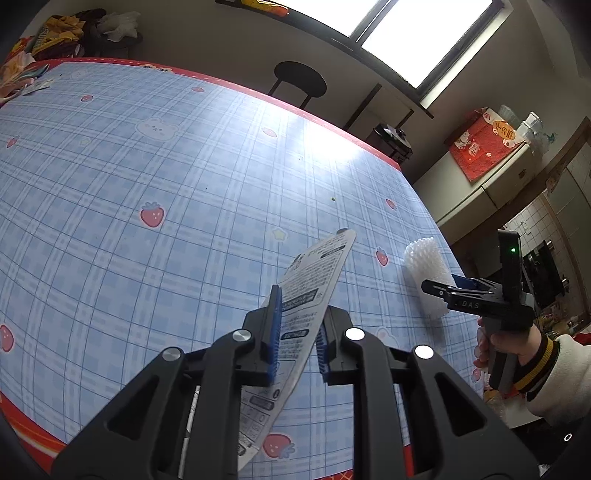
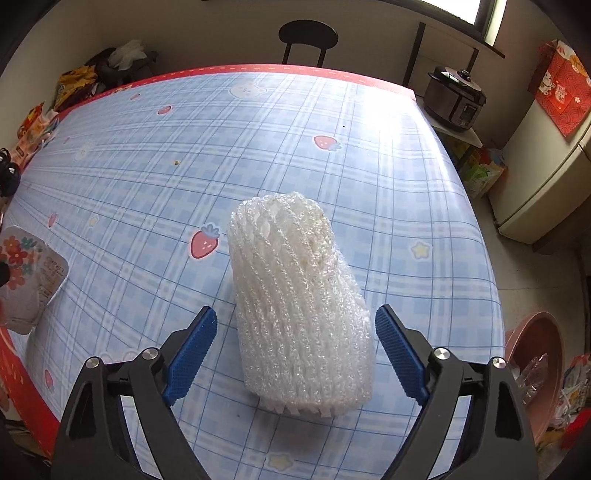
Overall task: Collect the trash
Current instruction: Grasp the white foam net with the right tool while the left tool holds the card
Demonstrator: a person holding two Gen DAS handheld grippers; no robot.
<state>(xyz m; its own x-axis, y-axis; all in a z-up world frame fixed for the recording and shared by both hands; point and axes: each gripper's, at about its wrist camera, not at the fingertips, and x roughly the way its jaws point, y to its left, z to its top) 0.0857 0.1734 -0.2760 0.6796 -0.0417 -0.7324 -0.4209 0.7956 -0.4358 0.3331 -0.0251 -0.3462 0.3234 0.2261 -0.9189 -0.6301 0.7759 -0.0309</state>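
Note:
My left gripper (image 1: 301, 308) is shut on a flat white printed wrapper (image 1: 317, 269), which sticks up slanted above the blue plaid tablecloth (image 1: 147, 166). A white foam net sleeve (image 2: 295, 288) lies on the cloth near the table's right edge. My right gripper (image 2: 295, 310) points down over it, jaws open on either side of its near end, and the blue pads (image 2: 195, 350) are not pressing on it. The left wrist view shows that gripper (image 1: 443, 290) in a person's hand at the sleeve (image 1: 424, 266). A flower-print packet (image 2: 26, 273) shows at the right wrist view's left edge.
A pink basin (image 2: 535, 354) with clear plastic in it stands on the floor beside the table's right edge. Snack bags (image 1: 55, 33) pile up beyond the far left corner. A black stool (image 2: 308, 35) stands behind the table, with a cooker (image 2: 456, 99) at the right.

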